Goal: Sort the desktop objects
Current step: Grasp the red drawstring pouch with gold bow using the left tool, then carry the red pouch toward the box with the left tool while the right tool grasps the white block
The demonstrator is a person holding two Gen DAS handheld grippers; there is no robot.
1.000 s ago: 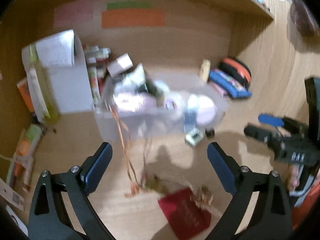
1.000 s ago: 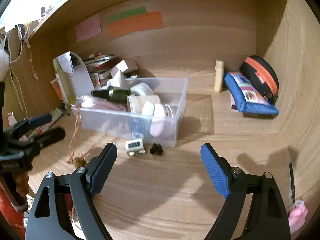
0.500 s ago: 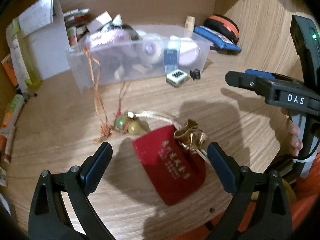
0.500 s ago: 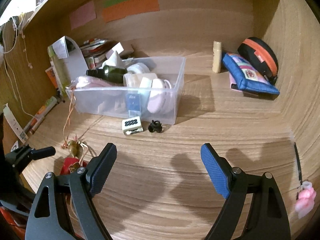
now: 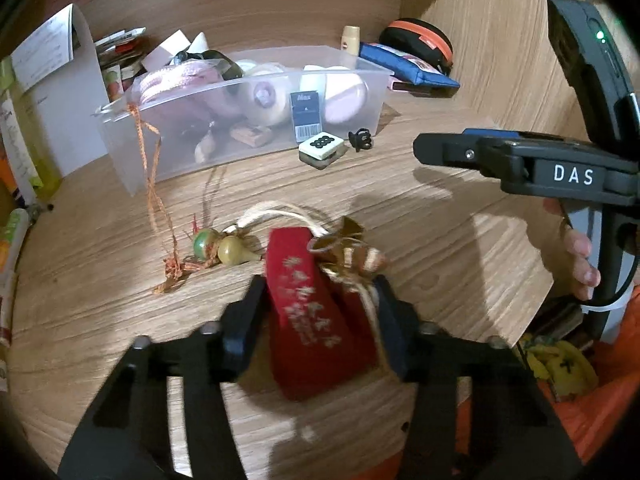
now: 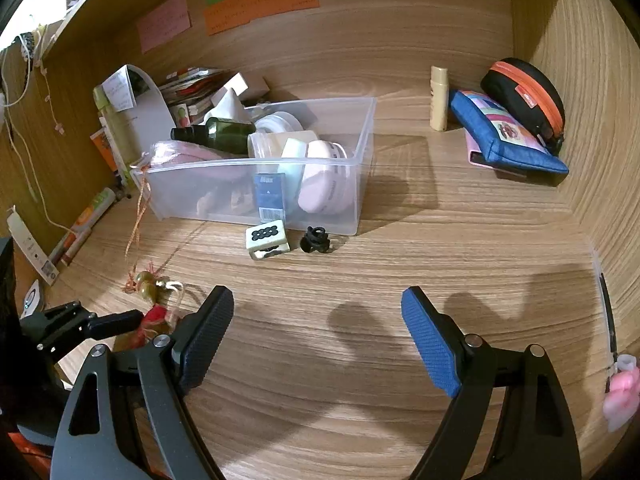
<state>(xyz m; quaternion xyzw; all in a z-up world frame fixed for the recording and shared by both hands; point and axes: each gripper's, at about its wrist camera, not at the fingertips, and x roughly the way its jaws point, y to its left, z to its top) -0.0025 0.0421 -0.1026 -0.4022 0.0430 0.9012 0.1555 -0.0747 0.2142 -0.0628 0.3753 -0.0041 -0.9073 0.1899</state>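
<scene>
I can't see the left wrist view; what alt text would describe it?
The left hand-held gripper has its two fingers closed around a red pouch with gold ties on a wooden desk. Behind stands a clear plastic bin full of small items; the right hand-held gripper hovers at the right.

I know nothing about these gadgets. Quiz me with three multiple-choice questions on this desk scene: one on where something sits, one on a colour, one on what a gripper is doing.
1. Where is the black hair claw clip?
A. inside the clear plastic bin
B. on the desk in front of the bin
C. on the blue pouch

2. What colour is the zipper on the black case?
A. orange
B. green
C. white

3. What is the left hand-held gripper doing?
A. hanging wide open over nothing
B. closing around the red pouch
C. holding the mahjong tile

Answers: 1 B, the clip lies on bare wood beside the tile. 2 A, an orange band rims the case. 3 B, its fingers flank the pouch.
</scene>
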